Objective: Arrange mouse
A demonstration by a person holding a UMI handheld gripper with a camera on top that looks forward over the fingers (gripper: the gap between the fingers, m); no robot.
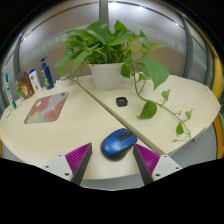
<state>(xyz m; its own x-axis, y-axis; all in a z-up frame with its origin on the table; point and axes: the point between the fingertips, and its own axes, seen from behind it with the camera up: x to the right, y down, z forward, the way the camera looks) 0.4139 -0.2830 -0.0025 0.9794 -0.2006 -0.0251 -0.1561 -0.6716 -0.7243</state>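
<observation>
Your claw [113, 158] is released, its pads flanking the blue mouse [118, 143], whose near edge is hidden. Ahead on the table [60, 135]: mousepad [46, 106], potted plant [108, 62], a small unidentifiable black object [122, 101].

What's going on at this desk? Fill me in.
A person is working a hand-held gripper toward a blue mouse on a pale desk. The fingers are open, and the mouse rests on the desk between their tips, not gripped. A colourful mouse pad lies beyond it and off to one side, apart from the mouse. Further back stand a potted plant with trailing vines, a small black object, and some bottles past the mouse pad.
</observation>
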